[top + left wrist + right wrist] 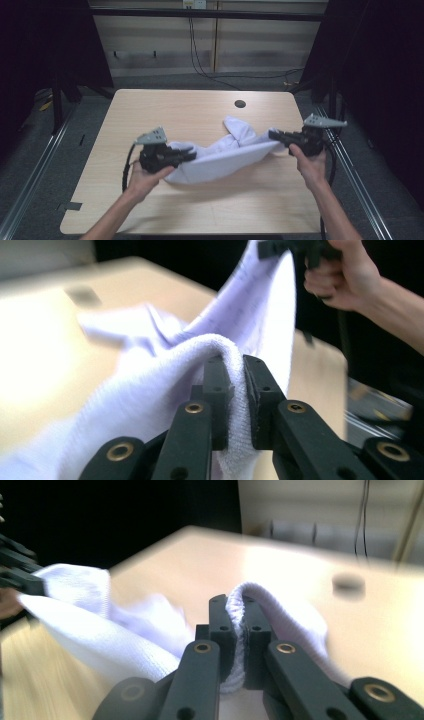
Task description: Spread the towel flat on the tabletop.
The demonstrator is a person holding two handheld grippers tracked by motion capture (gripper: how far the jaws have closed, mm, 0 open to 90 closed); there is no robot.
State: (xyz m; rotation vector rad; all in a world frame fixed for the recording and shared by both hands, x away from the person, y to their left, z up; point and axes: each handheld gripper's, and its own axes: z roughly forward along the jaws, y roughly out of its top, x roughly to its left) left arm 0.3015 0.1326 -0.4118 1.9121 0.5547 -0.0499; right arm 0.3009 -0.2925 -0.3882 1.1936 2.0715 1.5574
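Table [150,115] bare around the white towel [220,157]; left gripper [187,156] and right gripper [275,135] each pinch an end, stretching it between them

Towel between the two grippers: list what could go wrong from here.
1. The left gripper and right gripper each pinch only a thin bunched edge of the white towel; a hard pull might slip it free.
2. The towel's middle sags onto the table, so it may drag or fold unevenly.
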